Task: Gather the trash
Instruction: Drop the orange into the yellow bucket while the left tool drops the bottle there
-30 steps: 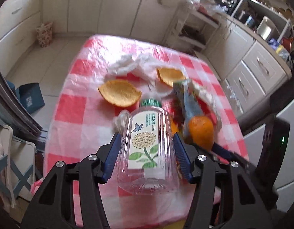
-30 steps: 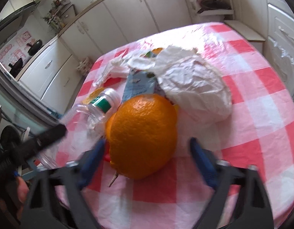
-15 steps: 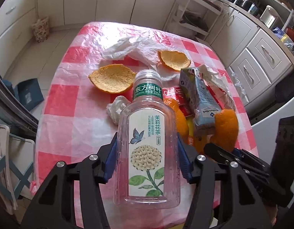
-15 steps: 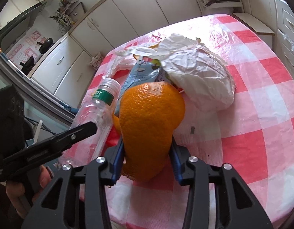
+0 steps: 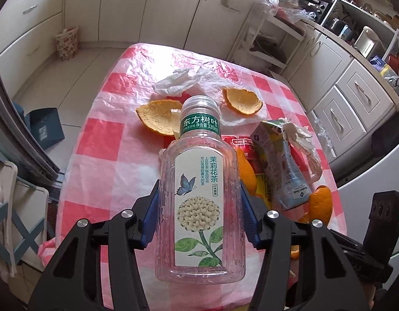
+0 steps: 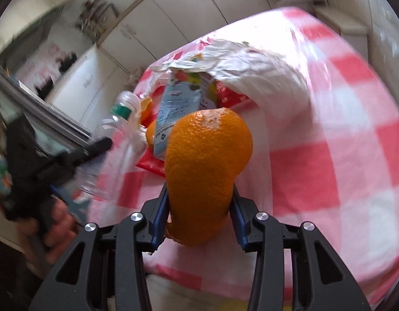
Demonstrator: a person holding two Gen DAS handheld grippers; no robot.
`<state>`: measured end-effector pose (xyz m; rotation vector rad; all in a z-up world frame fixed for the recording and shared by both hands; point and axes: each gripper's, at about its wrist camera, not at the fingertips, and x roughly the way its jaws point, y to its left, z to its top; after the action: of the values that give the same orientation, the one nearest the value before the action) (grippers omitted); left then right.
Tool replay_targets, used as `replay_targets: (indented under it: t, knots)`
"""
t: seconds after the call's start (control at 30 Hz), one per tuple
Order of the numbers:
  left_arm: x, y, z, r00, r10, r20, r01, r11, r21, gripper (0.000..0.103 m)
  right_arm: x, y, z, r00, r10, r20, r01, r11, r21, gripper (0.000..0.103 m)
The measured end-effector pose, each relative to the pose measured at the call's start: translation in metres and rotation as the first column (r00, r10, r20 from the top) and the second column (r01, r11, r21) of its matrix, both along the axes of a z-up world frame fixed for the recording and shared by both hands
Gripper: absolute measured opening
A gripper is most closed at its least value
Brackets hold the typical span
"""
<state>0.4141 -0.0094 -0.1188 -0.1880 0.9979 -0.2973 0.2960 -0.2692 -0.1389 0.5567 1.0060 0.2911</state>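
My left gripper point(image 5: 199, 215) is shut on an empty clear plastic bottle point(image 5: 199, 194) with a green neck label, held lifted above the table. My right gripper point(image 6: 199, 212) is shut on a large piece of orange peel point(image 6: 204, 165), also lifted; the peel also shows in the left wrist view point(image 5: 321, 204). On the red-and-white checked tablecloth point(image 5: 106, 155) lie two more orange peels point(image 5: 158, 116) point(image 5: 242, 101), crumpled white tissue point(image 5: 178, 84), a crushed drink carton point(image 5: 279, 165) and a red wrapper point(image 5: 238, 142). A crumpled white paper point(image 6: 264, 77) lies behind the carton.
White kitchen cabinets point(image 5: 147, 7) run along the far wall and the right side. A floral bag point(image 5: 67, 42) and a dark blue box point(image 5: 45, 128) stand on the floor left of the table. A folding rack point(image 5: 18, 220) stands at the near left.
Both grippers have risen: the bottle is lifted higher off the table, and the right gripper, which closed on the orange peel, has raised it. The right view is blurred by motion.
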Motion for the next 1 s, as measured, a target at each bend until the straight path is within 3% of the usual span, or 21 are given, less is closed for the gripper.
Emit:
replay_targets:
  t: [0.07, 0.27, 0.43, 0.57, 0.67, 0.77, 0.87, 1.0]
  knots:
    - [-0.004, -0.003, 0.001, 1.0, -0.009, 0.013, 0.009, 1.0, 0.0, 0.052, -0.006, -0.003, 0.006, 1.0, -0.007, 0.029, 0.006, 1.0, 0.009, 0.042]
    - [-0.022, -0.01, 0.016, 0.995, -0.025, 0.1, 0.024, 1.0, 0.01, 0.052, -0.025, 0.003, 0.027, 0.993, 0.025, 0.115, -0.015, 0.996, -0.087, 0.042]
    - [-0.053, -0.007, 0.035, 0.985, -0.023, 0.172, 0.027, 0.999, -0.018, 0.052, -0.043, 0.003, 0.031, 0.993, 0.059, 0.099, -0.047, 0.992, -0.118, 0.042]
    - [-0.097, -0.004, 0.04, 0.98, -0.032, 0.197, 0.037, 0.999, -0.023, 0.052, -0.093, 0.016, 0.039, 0.987, 0.123, 0.101, -0.104, 0.978, -0.18, 0.042]
    - [-0.127, -0.003, 0.036, 0.98, -0.051, 0.194, 0.055, 0.998, -0.017, 0.052, -0.135, 0.029, 0.022, 0.984, 0.172, 0.04, -0.157, 0.957, -0.243, 0.042]
    - [-0.154, -0.007, 0.032, 0.979, -0.074, 0.19, 0.077, 0.997, -0.01, 0.052, -0.163, 0.042, -0.014, 0.977, 0.188, -0.103, -0.21, 0.934, -0.288, 0.043]
    - [-0.179, -0.011, 0.03, 0.978, -0.093, 0.188, 0.098, 0.995, -0.016, 0.052, -0.177, 0.047, -0.055, 0.948, 0.175, -0.266, -0.257, 0.913, -0.316, 0.052]
    - [-0.208, -0.017, 0.025, 0.977, -0.117, 0.177, 0.124, 0.992, -0.026, 0.052, -0.177, 0.027, -0.06, 0.958, 0.082, -0.276, -0.177, 0.925, -0.337, 0.058]
